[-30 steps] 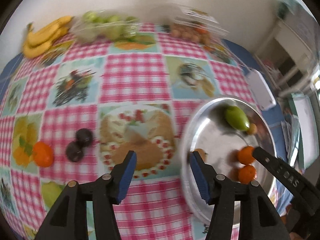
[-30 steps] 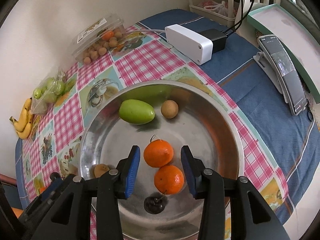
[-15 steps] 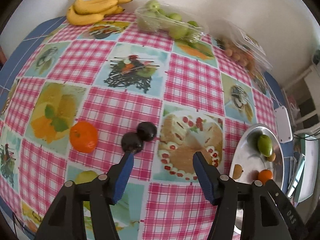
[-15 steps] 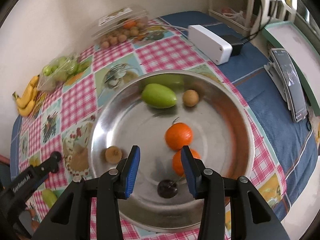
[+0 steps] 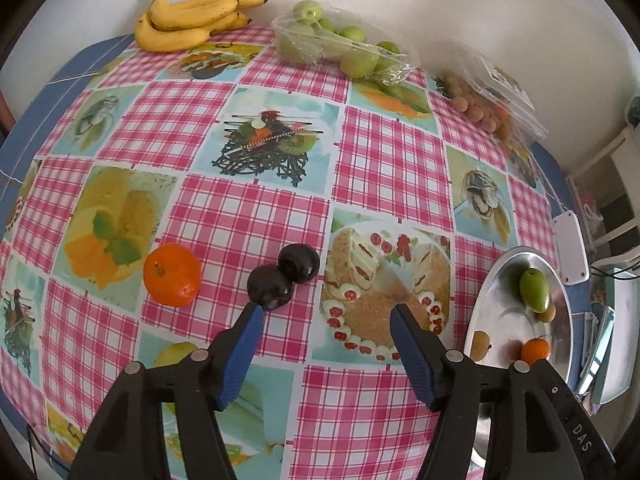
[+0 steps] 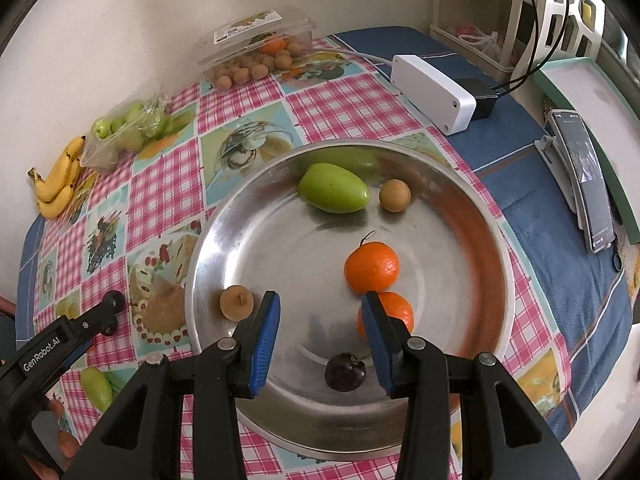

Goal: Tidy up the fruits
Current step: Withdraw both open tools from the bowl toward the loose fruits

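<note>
Now, left tongs (image 5: 326, 310): swung off the bowl (image 5: 486, 304) to the desk, jaws opening, empty; two plums (image 5: 282, 278) at 11 o'clock off the tips, mandarin (image 5: 172, 274) at 9. Right tongs (image 6: 320, 322): part-open, empty, over the bowl. Loose fruit comes next.

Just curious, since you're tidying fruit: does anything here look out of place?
Yes. An orange and two dark plums lie loose on the checked tablecloth, while similar fruit already sits in the metal bowl. Nothing looks spilled or damaged.
</note>
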`<state>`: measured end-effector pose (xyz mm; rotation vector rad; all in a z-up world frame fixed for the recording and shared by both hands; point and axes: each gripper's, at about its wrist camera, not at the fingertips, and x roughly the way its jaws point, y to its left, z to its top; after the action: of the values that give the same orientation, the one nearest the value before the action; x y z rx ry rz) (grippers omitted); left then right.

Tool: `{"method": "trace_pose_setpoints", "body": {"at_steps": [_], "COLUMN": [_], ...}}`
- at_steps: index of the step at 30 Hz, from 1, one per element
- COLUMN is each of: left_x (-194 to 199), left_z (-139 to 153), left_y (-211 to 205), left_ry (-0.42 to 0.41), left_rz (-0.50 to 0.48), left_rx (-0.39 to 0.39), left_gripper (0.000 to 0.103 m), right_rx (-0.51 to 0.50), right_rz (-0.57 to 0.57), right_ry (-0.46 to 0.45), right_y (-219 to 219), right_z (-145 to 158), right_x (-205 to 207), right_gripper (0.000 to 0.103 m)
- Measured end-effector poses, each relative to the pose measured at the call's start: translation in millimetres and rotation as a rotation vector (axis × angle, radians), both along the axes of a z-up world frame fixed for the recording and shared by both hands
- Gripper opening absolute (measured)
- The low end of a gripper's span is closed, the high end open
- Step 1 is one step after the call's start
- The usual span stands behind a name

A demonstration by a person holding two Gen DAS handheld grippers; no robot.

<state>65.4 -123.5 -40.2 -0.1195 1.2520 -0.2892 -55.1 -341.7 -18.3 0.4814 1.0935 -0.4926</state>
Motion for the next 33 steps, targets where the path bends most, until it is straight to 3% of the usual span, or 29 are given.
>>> {"method": "trace_pose_setpoints", "body": {"at_steps": [1, 2, 4, 14, 15, 16, 17, 33], "left_x": [0.0, 0.0, -0.1, -1.9, -2.2, -2.3, -2.1, -3.6], "left_z": [-0.3, -0.6, -1.5, -3.0, -2.9, -3.0, -3.4, -2.5], "left_y": [0.2, 0.1, -0.1, -3.0, -2.8, -2.5, -2.5, -3.3], "left_ry": [0.000, -0.001, -0.005, -0.033, -0.041, -0.044, -0.046, -0.038], "left_rz": [0.001, 0.002, 0.001, -0.014, -0.013, -0.010, -0.010, -0.023], "left_rx": [0.004, 0.011, 0.022, 0.064, 0.073, 0.086, 0.093, 0.115], "left_gripper": [0.074, 0.079, 0.087, 0.103, 0.103, 0.103, 0.103, 0.103], "right_rx": [-0.002, -0.006, -0.011, -0.008, -0.008, -0.013, -0.020, -0.040], "right_rz": [-0.003, -0.007, -0.015, -0.019, -0.017, -0.015, -0.014, 0.032], "right_ry": [0.003, 0.007, 0.009, 0.021, 0.017, 0.017, 0.019, 0.032], "right_y": [-0.1, -0.2, -1.1, -1.4, -0.9, -0.3, 1.5, 4.5], "right_z": [-0.5, -0.7, -1.4, -7.7, -7.6, -7.9, -7.5, -5.5], "right_x": [0.3, 0.4, 0.6, 3.5, 3.8, 4.4, 4.8, 5.3], "right_gripper": [0.049, 0.061, 0.073, 0.080, 0.084, 0.098, 0.103, 0.103]}}
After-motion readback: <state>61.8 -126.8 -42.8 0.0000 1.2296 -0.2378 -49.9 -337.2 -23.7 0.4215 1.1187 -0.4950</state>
